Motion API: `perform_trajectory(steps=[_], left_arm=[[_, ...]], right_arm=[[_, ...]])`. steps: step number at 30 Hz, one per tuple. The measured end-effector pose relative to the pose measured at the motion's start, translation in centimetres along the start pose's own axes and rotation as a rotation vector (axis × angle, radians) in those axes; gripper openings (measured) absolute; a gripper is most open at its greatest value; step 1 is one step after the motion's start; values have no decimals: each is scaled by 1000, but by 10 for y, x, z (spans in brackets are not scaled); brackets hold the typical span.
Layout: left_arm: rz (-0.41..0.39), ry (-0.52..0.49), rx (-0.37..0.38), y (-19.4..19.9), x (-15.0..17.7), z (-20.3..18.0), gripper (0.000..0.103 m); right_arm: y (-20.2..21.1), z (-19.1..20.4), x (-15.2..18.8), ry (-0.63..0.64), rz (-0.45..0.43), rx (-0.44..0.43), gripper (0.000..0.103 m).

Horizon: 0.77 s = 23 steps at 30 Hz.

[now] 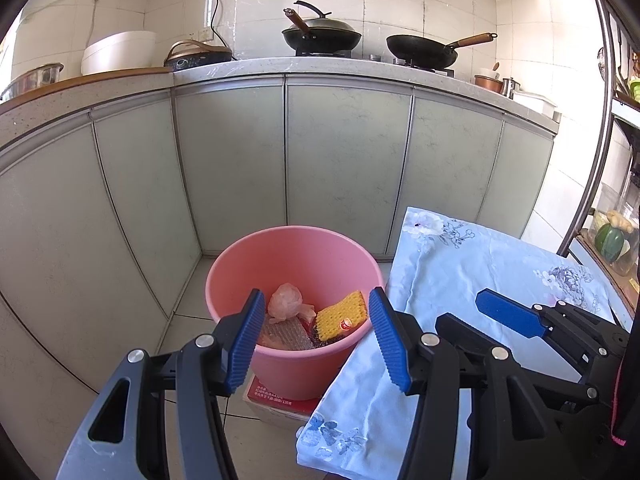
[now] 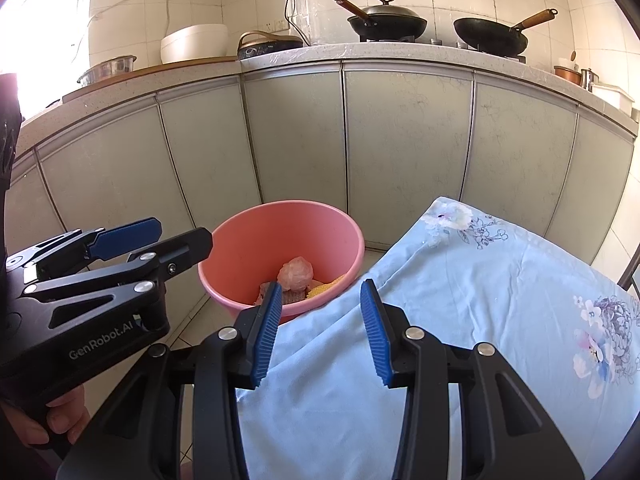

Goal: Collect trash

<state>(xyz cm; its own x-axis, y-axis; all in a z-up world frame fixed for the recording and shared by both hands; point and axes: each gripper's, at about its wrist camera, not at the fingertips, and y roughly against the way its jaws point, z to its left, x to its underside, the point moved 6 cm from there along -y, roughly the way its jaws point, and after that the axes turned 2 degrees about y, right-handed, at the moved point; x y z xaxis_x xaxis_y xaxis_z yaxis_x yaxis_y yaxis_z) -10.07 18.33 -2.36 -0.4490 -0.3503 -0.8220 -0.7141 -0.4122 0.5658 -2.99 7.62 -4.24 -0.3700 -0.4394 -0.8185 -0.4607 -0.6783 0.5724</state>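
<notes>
bright daylight glares from the left; sharp focus, strong fisheye bending at edges.

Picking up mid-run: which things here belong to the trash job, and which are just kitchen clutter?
Job:
pink bucket
crumpled plastic bag
yellow sponge
bubble wrap

Lying about:
floral cloth
lidded wok
open wok
white rice cooker

Pink bucket point(image 1: 292, 264), yellow sponge point(image 1: 340, 314), pale-blue floral cloth point(image 2: 460, 300), blue gripper pads point(image 1: 246, 342)
</notes>
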Motion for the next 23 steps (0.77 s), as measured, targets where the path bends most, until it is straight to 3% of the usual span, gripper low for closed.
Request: perform_trajectory(steps=[23], left_arm=[[13, -18, -8, -6, 5, -7, 54]], right_arm=[[-3, -9, 6, -15, 6, -2, 41]])
